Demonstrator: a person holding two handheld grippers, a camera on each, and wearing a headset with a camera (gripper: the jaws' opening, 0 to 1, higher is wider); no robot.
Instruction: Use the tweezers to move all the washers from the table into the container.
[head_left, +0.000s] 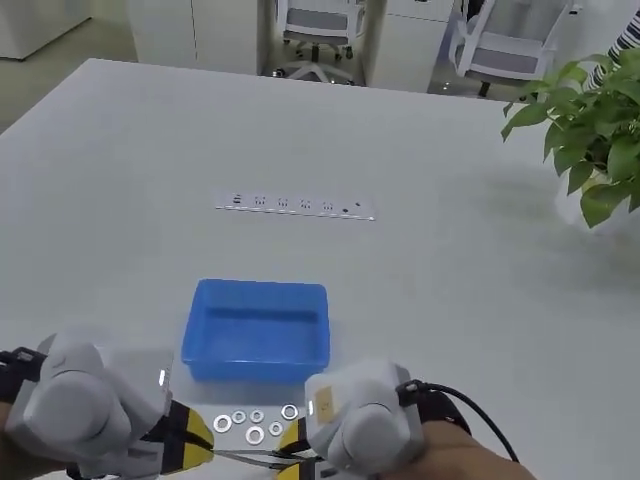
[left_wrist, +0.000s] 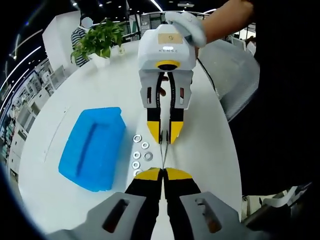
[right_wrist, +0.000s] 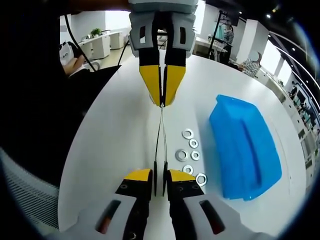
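The left tool (left_wrist: 163, 174) and the right tool (right_wrist: 159, 176) faced each other tip to tip, low over the white table (head_left: 450, 280), with the tweezers (right_wrist: 161, 135) stretched between them. The left tool's yellow-tipped jaws were pressed together on one end of the tweezers, where the two thin arms ran as one. The right tool's jaws were clenched on the other end, where the arms stood slightly apart. Whether the tweezers touched the table could not be told.

Six washers (right_wrist: 181, 155) lay loose on the table just beside the tweezers, on the far side of both tools from the person, none of them touching the tweezers or the jaws. The blue container (right_wrist: 222, 140) stood just beyond the washers, so they lay between it and the tools. Well beyond the container lay a white power strip (head_left: 295, 206), and far off to the right tool's side stood a green plant (head_left: 590, 130).
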